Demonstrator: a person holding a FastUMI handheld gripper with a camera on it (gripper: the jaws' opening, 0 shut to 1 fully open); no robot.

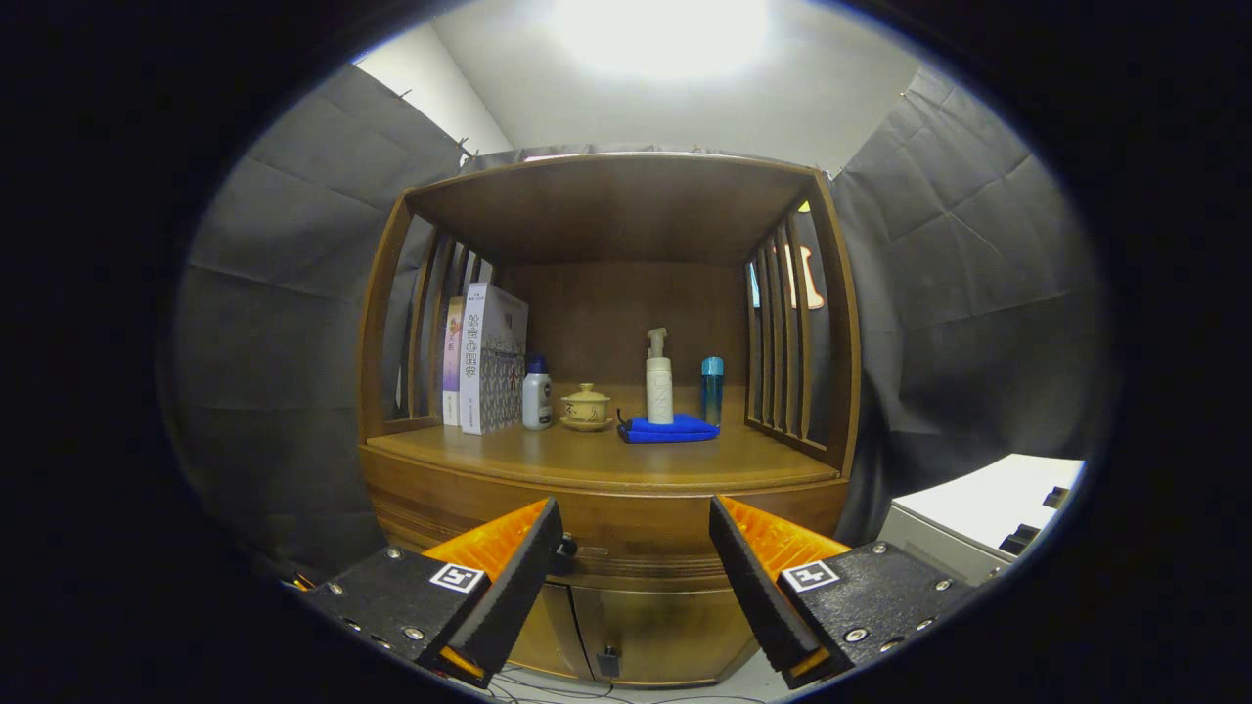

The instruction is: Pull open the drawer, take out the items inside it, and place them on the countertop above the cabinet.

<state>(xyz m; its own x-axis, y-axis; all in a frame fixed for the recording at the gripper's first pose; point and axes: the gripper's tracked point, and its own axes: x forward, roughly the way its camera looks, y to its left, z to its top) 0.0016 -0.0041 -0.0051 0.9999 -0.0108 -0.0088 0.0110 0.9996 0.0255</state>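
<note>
Below the counter (606, 460), the drawer (636, 536) sits closed, its knob (564, 550) just beside the left finger. The gripper (636, 548) holds its fingers spread and empty, apparently lined up for that knob.

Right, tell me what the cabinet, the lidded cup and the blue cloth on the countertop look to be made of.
Cabinet: seemingly varnished brown wood, with visible grain and soft sheen. Lidded cup: probably glazed ceramic, cream and smooth. Blue cloth: soft folded fabric, matte. Countertop: the same glossy wood. The gripper fingers stand open before the drawer, holding nothing.
</note>
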